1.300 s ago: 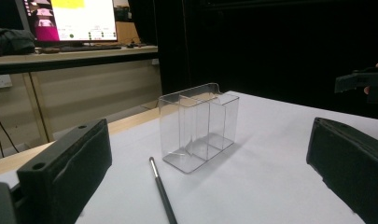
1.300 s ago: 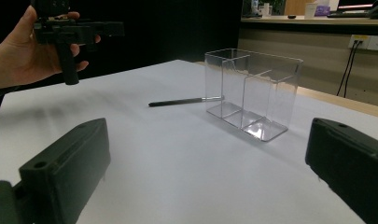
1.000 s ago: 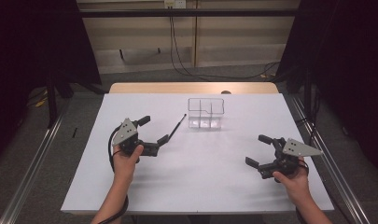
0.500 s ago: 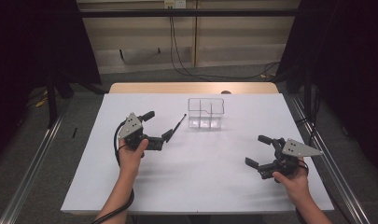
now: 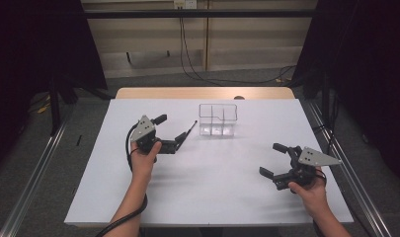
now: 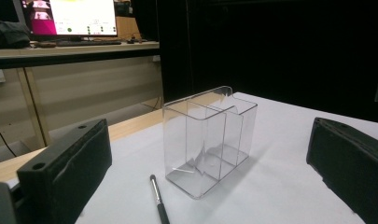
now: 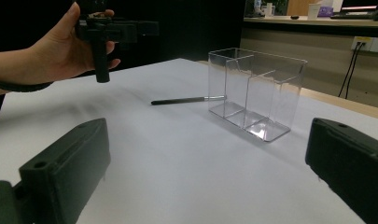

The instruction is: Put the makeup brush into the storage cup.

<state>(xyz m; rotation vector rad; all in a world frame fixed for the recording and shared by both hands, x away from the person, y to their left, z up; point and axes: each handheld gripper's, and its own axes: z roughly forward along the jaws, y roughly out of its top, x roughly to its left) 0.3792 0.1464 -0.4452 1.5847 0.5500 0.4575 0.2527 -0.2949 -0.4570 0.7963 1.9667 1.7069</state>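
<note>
Black left gripper [image 5: 169, 132] is now nearer the pen [image 5: 190, 131], jaws spread and empty.
Pen lies flat just left of the clear organizer [image 5: 218, 120], near end cut off in left gripper view; right gripper [image 5: 276, 159] unmoved, jaws parted.

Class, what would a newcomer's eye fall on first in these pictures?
A clear box with compartments stands at the far middle of the white table. A thin dark pen lies just left of it. The open left gripper hovers at the pen; the open right gripper waits near the right edge.
</note>
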